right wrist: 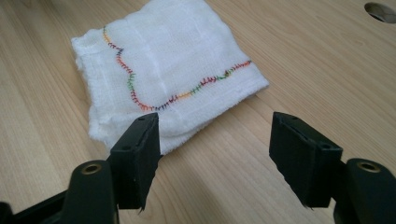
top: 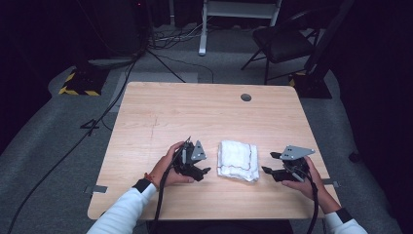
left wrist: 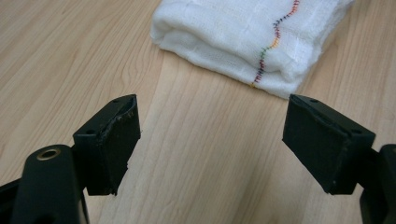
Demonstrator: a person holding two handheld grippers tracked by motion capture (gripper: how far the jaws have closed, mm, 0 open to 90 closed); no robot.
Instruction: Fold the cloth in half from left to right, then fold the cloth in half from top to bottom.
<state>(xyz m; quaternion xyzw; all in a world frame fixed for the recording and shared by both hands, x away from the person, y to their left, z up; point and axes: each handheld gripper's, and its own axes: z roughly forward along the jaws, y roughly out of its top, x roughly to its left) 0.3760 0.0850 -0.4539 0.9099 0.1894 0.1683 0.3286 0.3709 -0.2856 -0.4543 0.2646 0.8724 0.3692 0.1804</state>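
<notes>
A folded white cloth with a multicoloured stitched line lies on the wooden table, near its front edge. My left gripper sits just left of the cloth, jaws apart and empty. In the left gripper view the cloth lies ahead of my left gripper, a short gap of bare wood between them. My right gripper stands open to the right of the cloth. Seen from the right gripper view, the cloth lies just beyond my right gripper, untouched by the pads.
A round cable hole sits near the table's far edge, also visible as a hole at the top right of the right gripper view. A black folding chair and cables stand on the floor behind the table.
</notes>
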